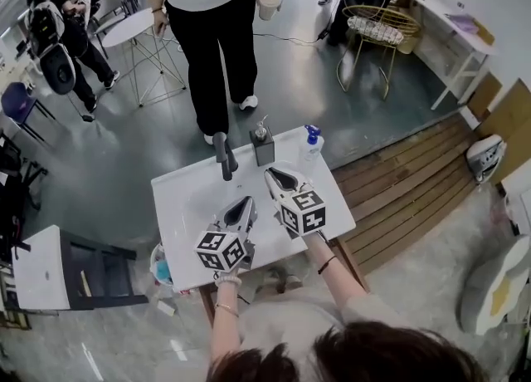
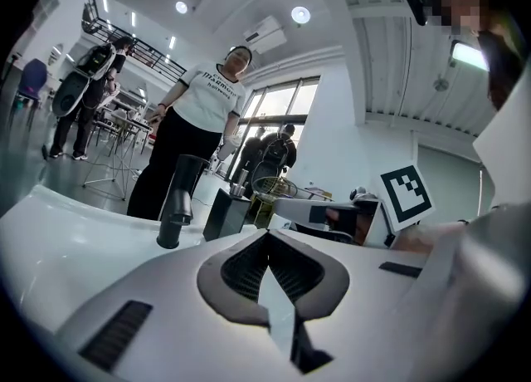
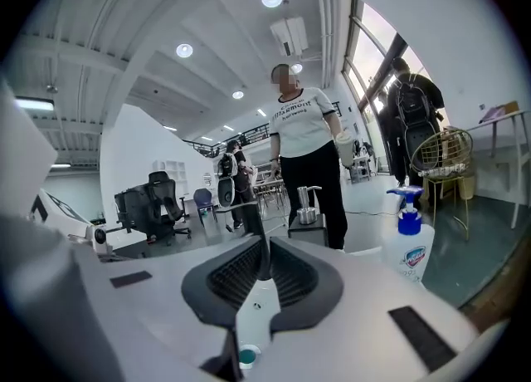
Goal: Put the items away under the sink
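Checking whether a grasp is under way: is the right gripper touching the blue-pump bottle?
Apart. Head view shows the right gripper short of the bottle, with bare tabletop between.

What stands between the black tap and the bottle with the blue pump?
A dark soap dispenser with a silver pump stands between the black tap and the blue-pump bottle, as the head view shows.

You hold both grippers over the white surface (image 1: 178, 206): left gripper (image 1: 246, 204) nearer you, right gripper (image 1: 274, 175) just beside it, both pointing away from you, jaws together. Black faucet (image 1: 224, 156) stands ahead. Dark soap dispenser (image 1: 263, 146) and blue-capped bottle (image 1: 311, 144) sit at the far edge. Person in black trousers (image 1: 211, 48) stands beyond.
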The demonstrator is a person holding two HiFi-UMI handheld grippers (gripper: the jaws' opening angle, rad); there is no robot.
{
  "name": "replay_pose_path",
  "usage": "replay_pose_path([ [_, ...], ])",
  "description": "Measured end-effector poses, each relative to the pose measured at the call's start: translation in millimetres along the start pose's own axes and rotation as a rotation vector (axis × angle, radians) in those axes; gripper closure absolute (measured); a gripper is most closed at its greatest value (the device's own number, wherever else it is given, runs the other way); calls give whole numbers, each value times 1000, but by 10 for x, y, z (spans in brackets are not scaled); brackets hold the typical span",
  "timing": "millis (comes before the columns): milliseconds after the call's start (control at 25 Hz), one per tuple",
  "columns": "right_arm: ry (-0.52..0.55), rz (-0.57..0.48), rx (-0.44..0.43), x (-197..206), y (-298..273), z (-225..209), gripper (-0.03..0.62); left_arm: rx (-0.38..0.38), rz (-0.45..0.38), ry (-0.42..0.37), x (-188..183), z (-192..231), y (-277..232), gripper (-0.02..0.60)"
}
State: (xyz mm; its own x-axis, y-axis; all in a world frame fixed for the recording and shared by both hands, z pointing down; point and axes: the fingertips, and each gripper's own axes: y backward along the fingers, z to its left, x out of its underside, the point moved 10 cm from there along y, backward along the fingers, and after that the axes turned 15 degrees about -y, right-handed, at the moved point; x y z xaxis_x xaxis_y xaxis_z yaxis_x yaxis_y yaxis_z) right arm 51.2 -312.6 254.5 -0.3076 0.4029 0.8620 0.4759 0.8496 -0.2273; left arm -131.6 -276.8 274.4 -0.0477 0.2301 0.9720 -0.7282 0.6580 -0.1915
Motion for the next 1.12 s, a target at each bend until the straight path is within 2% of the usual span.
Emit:
replay_pose_path([
  [120,2,-21,31,-45,-158,-10,569,30,20,-14,-18,114,-55,580],
  [240,-10,-42,72,-61,-257,-63,477,65,33,-27,-12,166,-117,578],
  [440,5,-73,147,-96,-374,-162,383,80,39,-35,-38,274,-192,578],
  [600,7,-56,169,-107,-509,-270,330,63,41,-17,-26,352,-235,578],
  [1120,40,0,217,-62,-964,-463,260,15,69,15,30,451,-343,578],
])
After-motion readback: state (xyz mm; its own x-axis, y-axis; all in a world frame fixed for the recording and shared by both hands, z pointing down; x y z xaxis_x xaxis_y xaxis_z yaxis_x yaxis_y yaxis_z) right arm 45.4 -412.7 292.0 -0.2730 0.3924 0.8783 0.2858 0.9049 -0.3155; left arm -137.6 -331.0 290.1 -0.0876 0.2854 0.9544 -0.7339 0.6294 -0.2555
